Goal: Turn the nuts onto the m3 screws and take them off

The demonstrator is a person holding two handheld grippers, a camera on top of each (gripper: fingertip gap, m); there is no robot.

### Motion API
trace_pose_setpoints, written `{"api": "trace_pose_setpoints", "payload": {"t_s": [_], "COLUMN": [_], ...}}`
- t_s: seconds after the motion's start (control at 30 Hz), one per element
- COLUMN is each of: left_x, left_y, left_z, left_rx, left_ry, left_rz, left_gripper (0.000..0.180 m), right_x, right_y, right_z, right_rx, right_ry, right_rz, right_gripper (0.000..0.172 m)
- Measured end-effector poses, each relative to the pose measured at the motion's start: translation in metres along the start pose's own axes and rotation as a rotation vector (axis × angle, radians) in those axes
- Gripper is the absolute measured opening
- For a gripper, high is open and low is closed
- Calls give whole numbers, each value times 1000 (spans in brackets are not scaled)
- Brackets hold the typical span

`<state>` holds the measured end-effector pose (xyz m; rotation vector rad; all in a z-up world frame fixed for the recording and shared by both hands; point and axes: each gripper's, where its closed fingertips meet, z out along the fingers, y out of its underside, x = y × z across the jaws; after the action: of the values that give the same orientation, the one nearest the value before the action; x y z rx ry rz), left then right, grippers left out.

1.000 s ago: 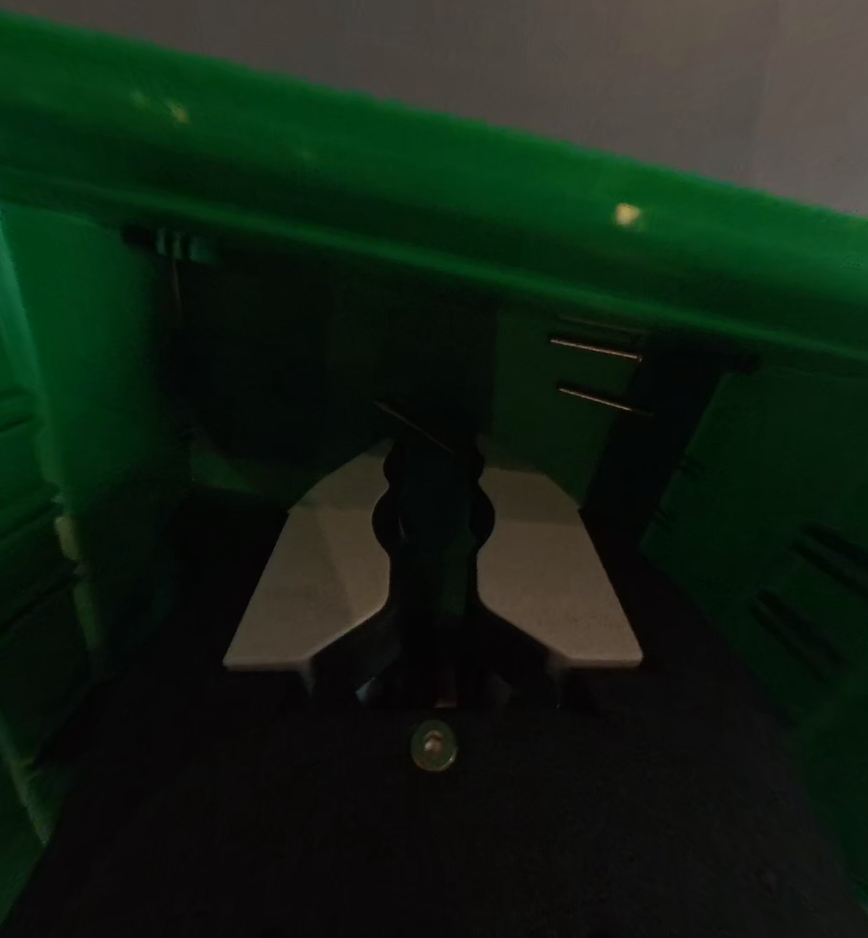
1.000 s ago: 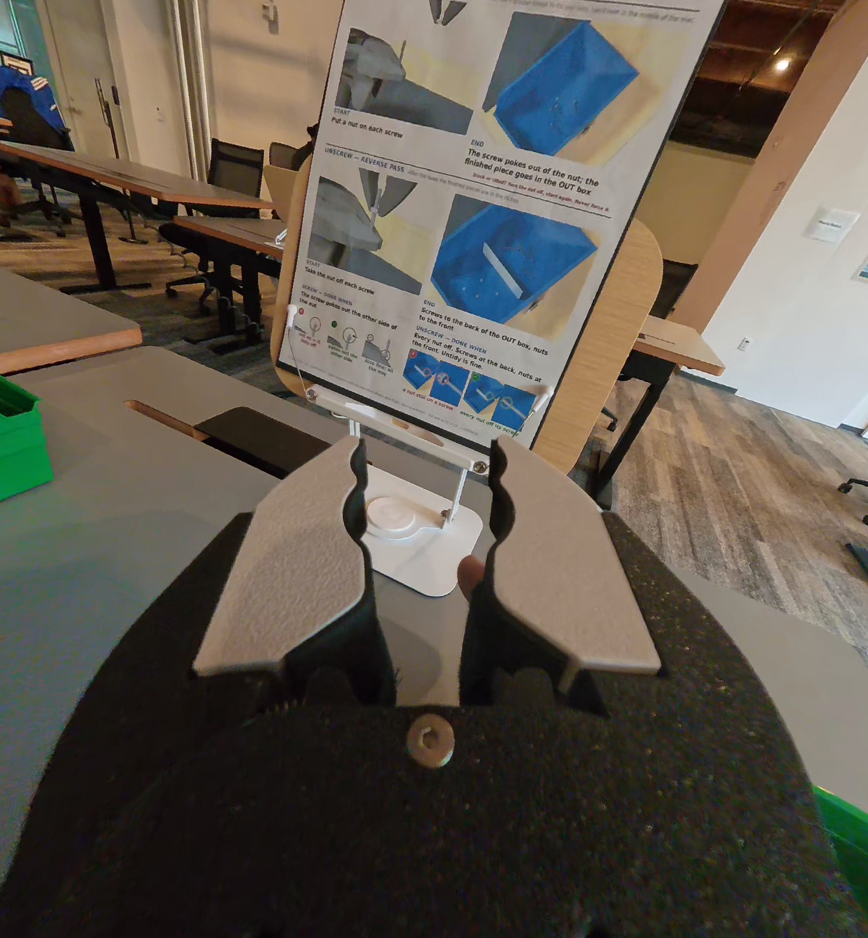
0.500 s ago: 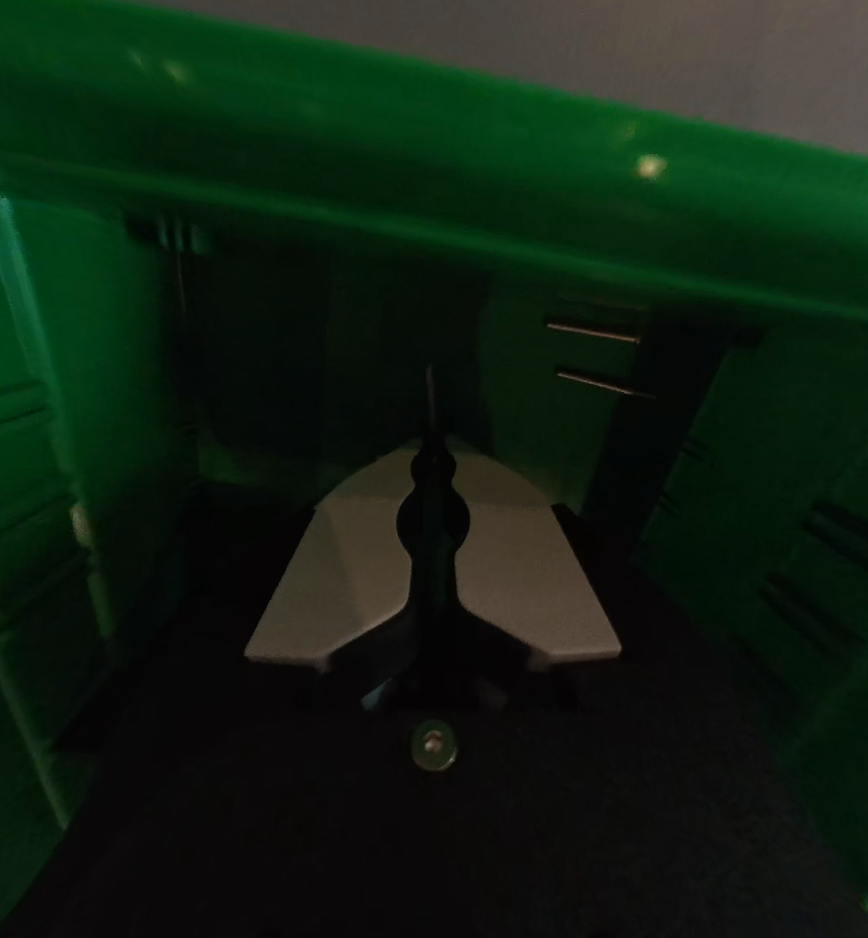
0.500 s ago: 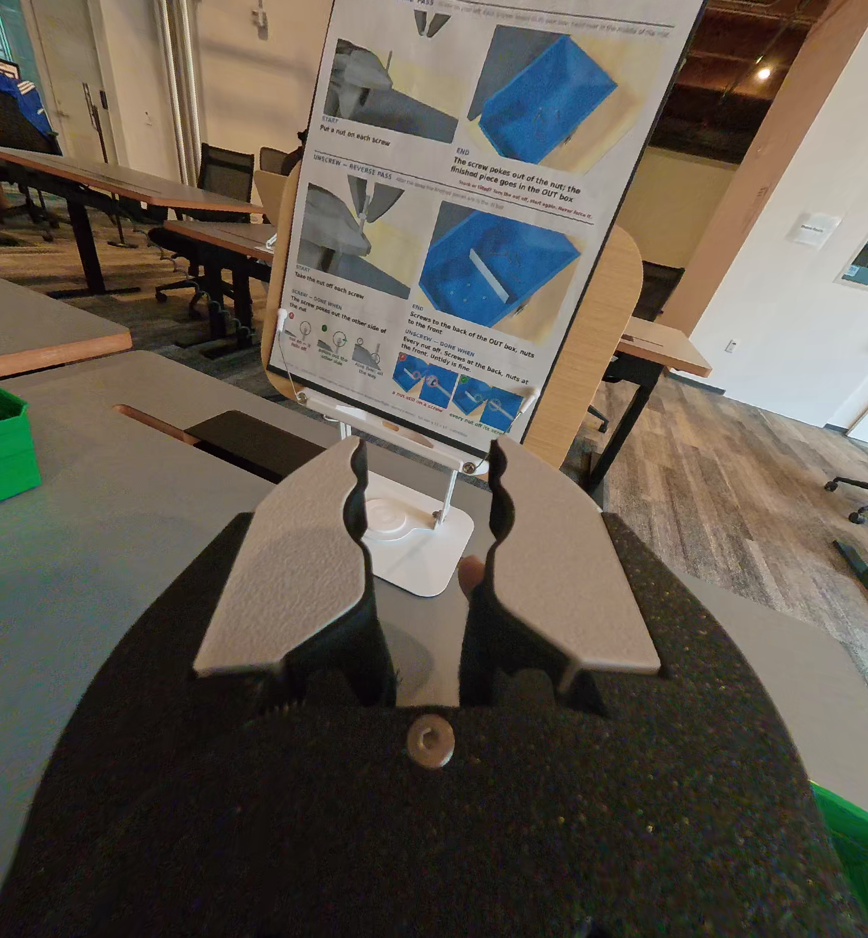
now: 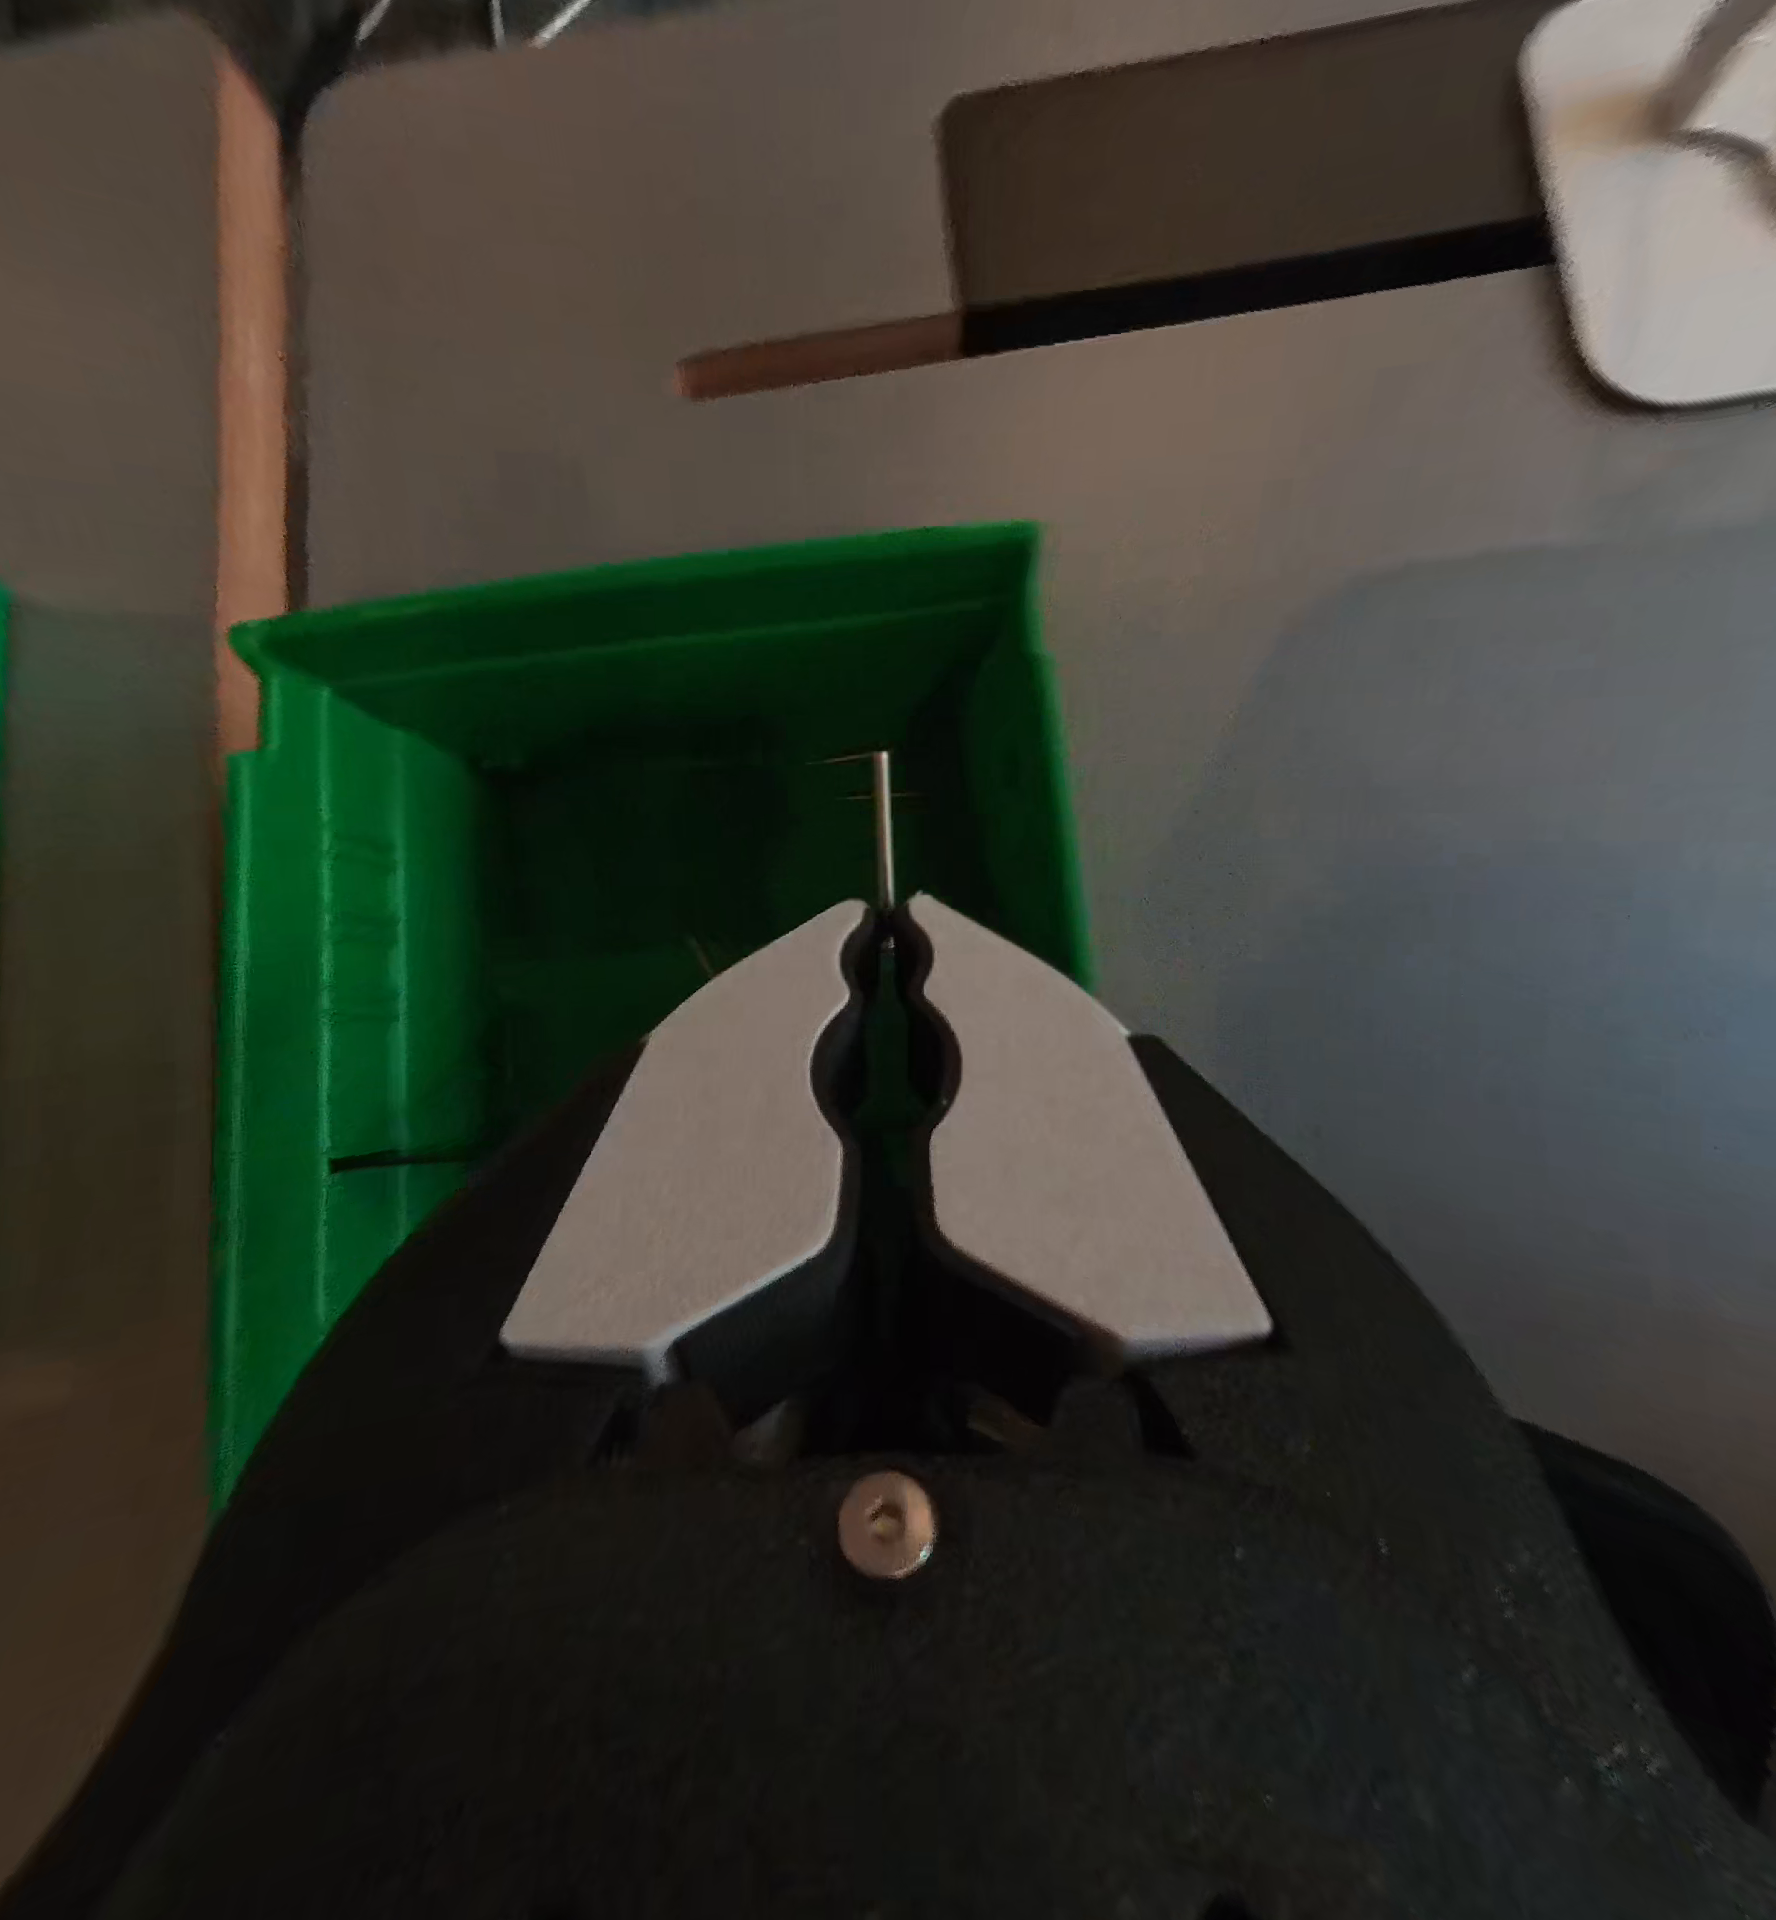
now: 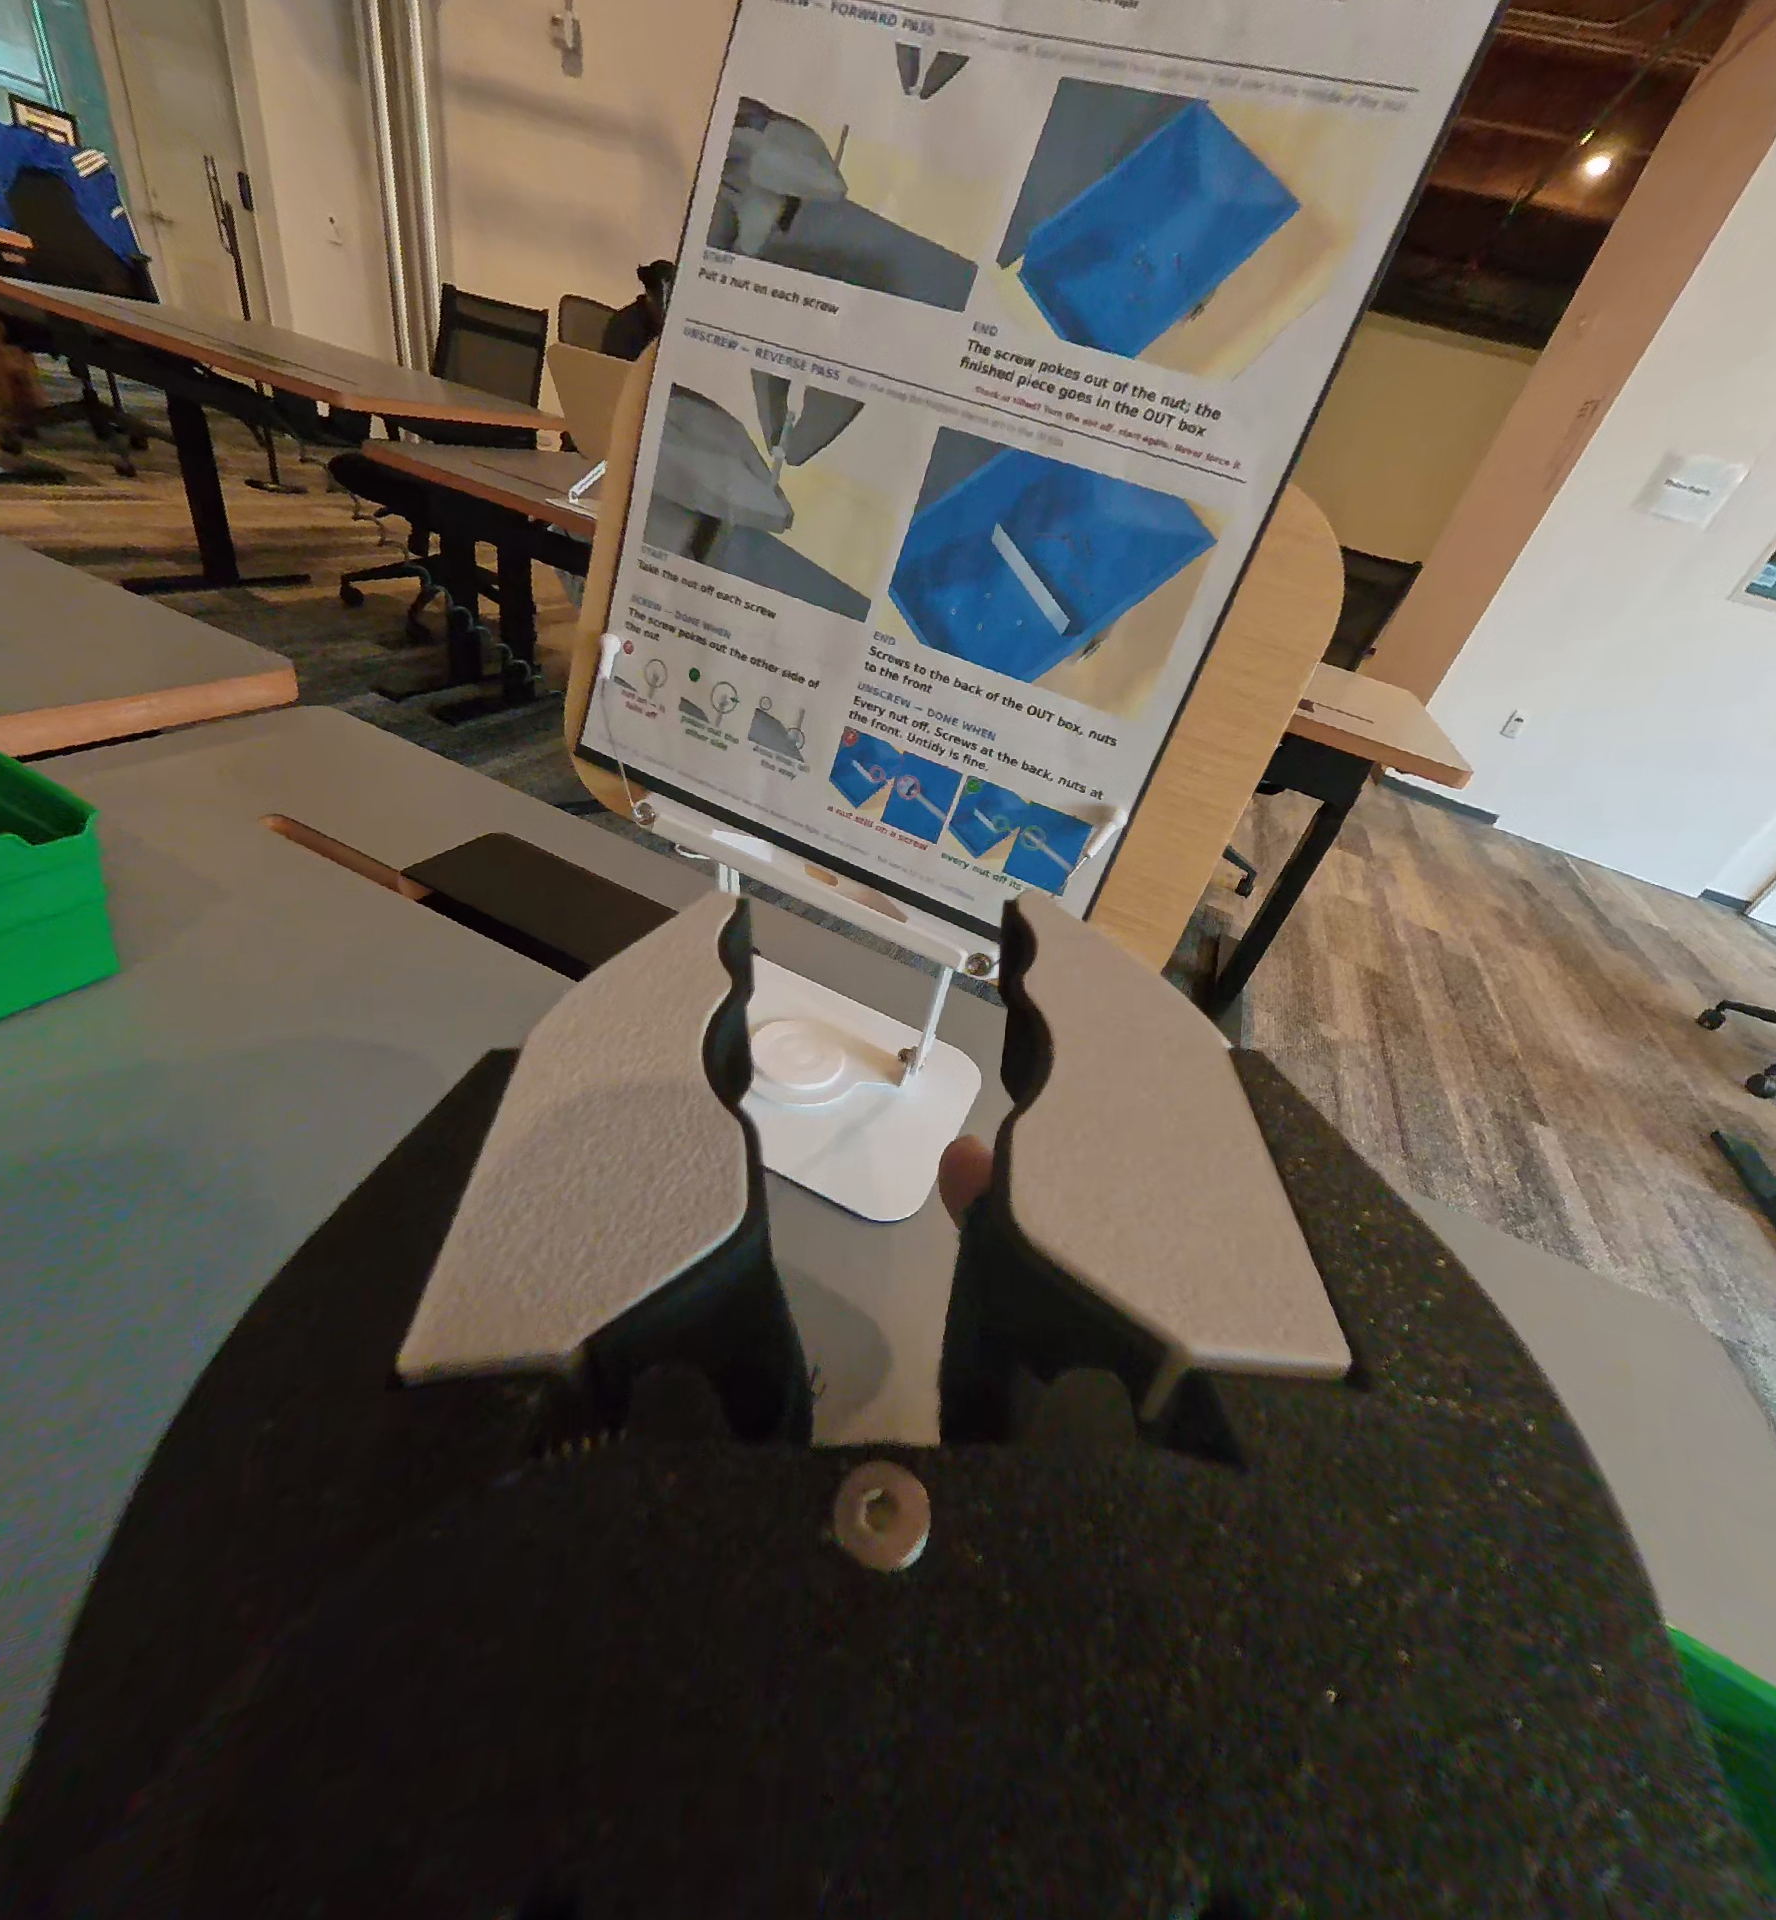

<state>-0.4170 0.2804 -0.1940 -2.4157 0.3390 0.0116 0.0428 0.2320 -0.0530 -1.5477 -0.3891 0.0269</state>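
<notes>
— Silver, thin: the screw (image 5: 885, 826) juts straight out of the left gripper (image 5: 889, 914), pads pinched on its base, above the green bin (image 5: 645, 665) holding more screws.
— Why point it forward?
— Probably to leave the shank free for a nut. The right gripper (image 6: 868, 961) hovers wide and empty over the grey table (image 6: 240, 1039).

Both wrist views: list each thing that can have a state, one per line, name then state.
left gripper: jaws shut on a thin metal screw, raised above the bin.
screw: pinched at one end, sticking straight out past the tips.
green bin: open-topped, standing on the grey table.
right gripper: jaws open, nothing between them.
instruction sheet: propped upright on its white stand.
</notes>
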Motion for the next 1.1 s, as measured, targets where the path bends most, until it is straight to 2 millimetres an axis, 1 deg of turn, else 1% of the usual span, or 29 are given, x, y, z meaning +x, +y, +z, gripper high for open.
{"api": "trace_pose_setpoints", "payload": {"t_s": [0.1, 0.2, 0.4, 0.47, 0.57, 0.63, 0.77, 0.93, 1.1], "left_x": [48, 97, 190, 213, 240, 253, 264, 268, 267], "left_y": [5, 22, 64, 77, 96, 109, 125, 137, 144], "left_z": [-15, -18, -8, -3, 6, 12, 23, 29, 34], "left_rx": [50, 45, -28, -59, -112, -149, -206, -251, -280], "left_ry": [72, 137, 249, 273, 302, 322, 327, 335, 318], "left_rz": [80, 169, 343, 389, 446, 470, 488, 488, 497], "left_gripper": [1, 1, 1, 1, 2, 2, 2, 2, 2], "right_x": [-3, -5, -5, -5, -3, -2, 0, 2, 3], "right_y": [2, 3, 3, 2, 2, 2, 2, 1, 2], "right_z": [1, 1, -2, -3, -5, -6, -7, -9, -10], "right_rx": [-12, -24, -27, -25, -23, -24, -22, -18, -19], "right_ry": [-10, -16, -27, -30, -32, -34, -31, -29, -25], "right_rz": [-8, -13, -14, -11, -6, -3, 2, 4, 4], "right_gripper": [45, 45, 45, 45, 45, 45, 44, 44, 44]}}
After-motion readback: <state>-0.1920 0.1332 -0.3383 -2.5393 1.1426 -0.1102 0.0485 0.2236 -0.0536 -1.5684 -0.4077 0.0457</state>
